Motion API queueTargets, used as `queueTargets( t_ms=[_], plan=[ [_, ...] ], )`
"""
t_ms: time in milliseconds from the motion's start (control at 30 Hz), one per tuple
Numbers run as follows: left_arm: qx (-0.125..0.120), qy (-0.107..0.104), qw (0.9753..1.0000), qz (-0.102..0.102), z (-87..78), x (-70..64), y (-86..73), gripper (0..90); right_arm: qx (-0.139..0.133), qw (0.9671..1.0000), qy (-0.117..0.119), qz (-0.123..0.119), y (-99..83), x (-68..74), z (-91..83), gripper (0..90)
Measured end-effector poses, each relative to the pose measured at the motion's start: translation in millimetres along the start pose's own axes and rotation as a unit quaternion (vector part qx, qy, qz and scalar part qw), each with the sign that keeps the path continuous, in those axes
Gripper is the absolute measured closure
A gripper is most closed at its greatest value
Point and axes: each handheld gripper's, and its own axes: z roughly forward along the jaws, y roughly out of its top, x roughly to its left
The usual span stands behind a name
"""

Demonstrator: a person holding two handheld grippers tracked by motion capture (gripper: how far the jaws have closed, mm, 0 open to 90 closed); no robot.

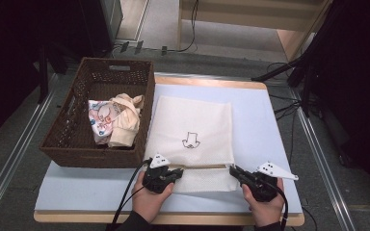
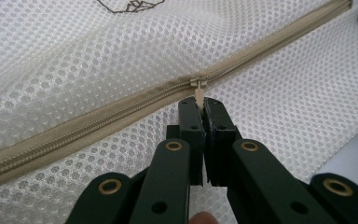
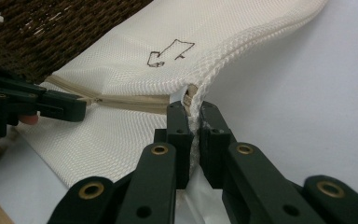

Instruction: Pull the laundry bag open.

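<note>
A white mesh laundry bag with a small black drawing lies flat on the pale blue table cover. A beige zipper runs across its near end. My left gripper is shut on the zipper pull, near the zipper's left part in the high view. My right gripper is shut on the bag's right edge where the zipper ends. The left gripper also appears at the left of the right gripper view, on the zipper line.
A brown wicker basket stands at the left of the table, touching the bag's left side; it holds bundled clothes. Bare blue cover lies right of the bag and along the front edge. Cables lie on the floor beyond.
</note>
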Motion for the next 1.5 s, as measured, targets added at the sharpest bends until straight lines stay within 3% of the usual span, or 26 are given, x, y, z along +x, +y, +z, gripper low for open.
queueTargets(
  t_ms=[200, 233, 300, 333, 400, 533, 567, 667, 733, 1033, 1300, 1500],
  plan=[
    [0.003, 0.007, 0.9999, -0.008, 0.3, 0.6, -0.6, 87.5, 0.006, 1.0000, -0.001, 0.003, -0.1, 2.6, 0.6, 85.4],
    [0.004, 0.036, 0.9993, -0.005, -0.3, 0.1, -1.5, 87.5, 0.007, 1.0000, 0.000, 0.003, -0.4, 2.6, 0.6, 85.7],
    [-0.005, 0.031, 0.9988, -0.037, -4.5, 10.8, -2.4, 87.5, -0.001, 0.9998, -0.018, 0.008, 0.3, -0.6, -3.4, 85.8],
    [-0.006, 0.030, 0.9990, -0.032, -6.1, 12.2, -2.8, 87.6, -0.008, 0.9997, -0.015, 0.017, 0.9, -5.1, -6.4, 85.8],
    [-0.004, 0.042, 0.9990, -0.012, -6.9, 7.1, -5.3, 87.5, -0.006, 0.9998, -0.018, 0.009, -0.4, -5.4, -7.9, 85.8],
    [-0.009, 0.033, 0.9993, -0.014, -9.8, 10.3, -5.2, 87.5, -0.006, 0.9996, -0.021, 0.017, -0.1, -5.6, -6.6, 85.8],
    [-0.010, 0.047, 0.9988, -0.006, -10.6, 9.3, -5.8, 87.5, -0.008, 0.9997, -0.020, 0.014, 0.7, -6.1, -6.6, 85.8],
    [-0.016, 0.056, 0.9983, -0.007, -16.1, 13.6, -8.1, 87.5, -0.009, 0.9995, -0.027, 0.011, 1.3, -8.4, -7.6, 85.7],
    [-0.017, 0.068, 0.9976, 0.002, -20.0, 14.4, -10.1, 87.5, -0.009, 0.9994, -0.030, 0.016, 1.3, -11.7, -8.5, 85.7],
    [-0.032, 0.074, 0.9966, -0.014, -36.4, 22.9, -17.3, 87.5, -0.007, 0.9994, -0.029, 0.017, 0.8, -15.2, -6.1, 85.8],
    [-0.043, 0.092, 0.9948, -0.015, -53.7, 30.3, -25.3, 87.4, 0.001, 0.9994, -0.028, 0.020, -0.8, -14.8, 0.0, 85.7],
    [-0.047, 0.096, 0.9940, -0.025, -64.1, 38.0, -29.0, 87.4, 0.010, 0.9995, -0.025, 0.013, -1.8, -11.1, 10.7, 85.8]
  ],
)
